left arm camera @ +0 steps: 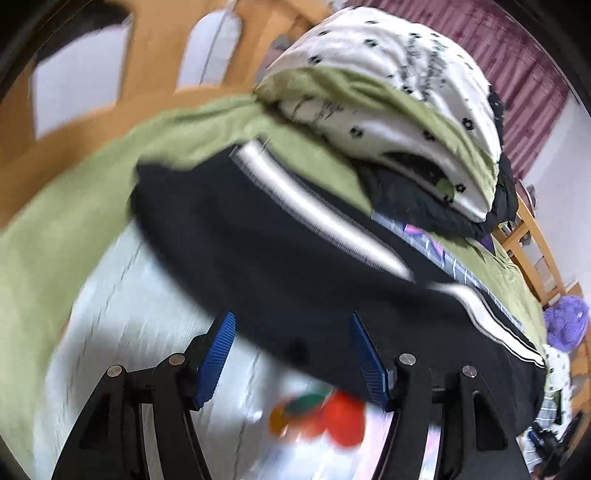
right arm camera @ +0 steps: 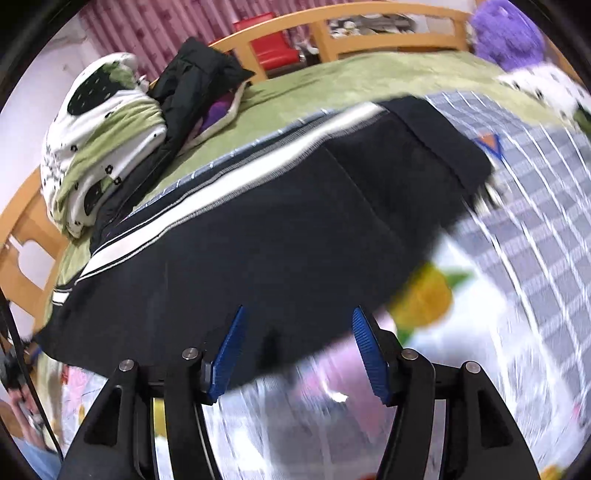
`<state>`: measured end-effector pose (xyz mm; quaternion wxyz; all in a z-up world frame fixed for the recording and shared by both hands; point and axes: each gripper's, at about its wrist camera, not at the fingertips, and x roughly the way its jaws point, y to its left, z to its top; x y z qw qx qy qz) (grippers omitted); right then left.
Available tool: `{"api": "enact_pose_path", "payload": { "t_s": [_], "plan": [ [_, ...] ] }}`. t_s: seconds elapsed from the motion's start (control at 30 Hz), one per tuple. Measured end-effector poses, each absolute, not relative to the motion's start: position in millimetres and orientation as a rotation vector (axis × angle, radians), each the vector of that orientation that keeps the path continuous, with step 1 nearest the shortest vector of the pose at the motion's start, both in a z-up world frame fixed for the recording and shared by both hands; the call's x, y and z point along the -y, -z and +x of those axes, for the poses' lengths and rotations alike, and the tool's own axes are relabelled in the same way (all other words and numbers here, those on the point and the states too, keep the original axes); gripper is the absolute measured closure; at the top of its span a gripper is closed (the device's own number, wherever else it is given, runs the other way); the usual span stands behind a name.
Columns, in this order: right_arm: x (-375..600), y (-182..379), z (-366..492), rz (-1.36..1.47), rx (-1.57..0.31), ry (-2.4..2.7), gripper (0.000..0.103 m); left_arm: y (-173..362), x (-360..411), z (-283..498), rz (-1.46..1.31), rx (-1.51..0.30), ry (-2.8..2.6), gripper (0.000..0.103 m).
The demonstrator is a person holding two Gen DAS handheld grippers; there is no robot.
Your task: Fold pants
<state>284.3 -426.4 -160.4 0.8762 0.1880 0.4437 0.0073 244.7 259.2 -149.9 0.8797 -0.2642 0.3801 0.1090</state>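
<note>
The pants [right arm camera: 258, 229] lie spread across the bed [right arm camera: 332, 77], partly on a checked sheet [right arm camera: 535, 206] that reaches out to their right. Behind them to the left sits a folded quilt [right arm camera: 99, 147], with a jacket [right arm camera: 192, 81] leaning just beside it on its right. A plush toy [right arm camera: 506, 33] rests at the far right corner of the bed, and a chair [right arm camera: 273, 40] stands behind the bed rail [right arm camera: 369, 14]. Each tool, left [left arm camera: 291, 358] and right [right arm camera: 297, 354], sits at the near edge of the pants.
</note>
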Motion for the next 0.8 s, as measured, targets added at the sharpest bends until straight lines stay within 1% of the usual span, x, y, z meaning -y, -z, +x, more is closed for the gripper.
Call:
{"api": "enact_pose_path", "payload": {
  "t_s": [0.1,0.2,0.43,0.5,0.53,0.57,0.6,0.63,0.67,0.7,0.8],
  "plan": [
    [440.7,176.8,270.9,0.516,-0.933,-0.023,0.041,174.1,-264.4,233.4,-0.614,-0.841,-0.213,0.041],
    [448.7,191.7,274.6,0.629,-0.943,-0.043,0.041,186.4,-269.7,238.5,-0.644,-0.851,-0.214,0.041],
    [457.5,196.4,309.9,0.696,-0.885,-0.024,0.041,190.0,-280.7,281.5,-0.639,-0.799,-0.25,0.043],
    [459.7,198.6,325.1,0.695,-0.871,-0.011,0.043,190.7,-283.4,296.3,-0.646,-0.783,-0.271,0.043],
    [458.9,199.8,333.4,0.686,-0.869,-0.002,0.053,191.3,-283.4,302.6,-0.654,-0.774,-0.278,0.047],
    [457.4,200.3,341.0,0.675,-0.87,0.01,0.059,191.5,-282.9,308.4,-0.653,-0.771,-0.292,0.059],
    [456.4,201.6,348.0,0.661,-0.875,0.03,0.073,191.8,-282.2,313.9,-0.643,-0.776,-0.312,0.068],
    [454.7,202.4,353.8,0.64,-0.883,0.064,0.085,192.1,-281.9,319.2,-0.627,-0.787,-0.328,0.082],
    [455.1,202.1,356.8,0.63,-0.886,0.077,0.087,191.2,-281.8,323.0,-0.617,-0.795,-0.331,0.09],
    [456.6,200.9,358.6,0.628,-0.889,0.077,0.092,188.0,-281.7,323.5,-0.613,-0.787,-0.33,0.092],
    [471.4,181.9,346.5,0.694,-0.845,0.034,0.095,156.5,-272.7,313.8,-0.555,-0.746,-0.312,0.092]
  ]
}}
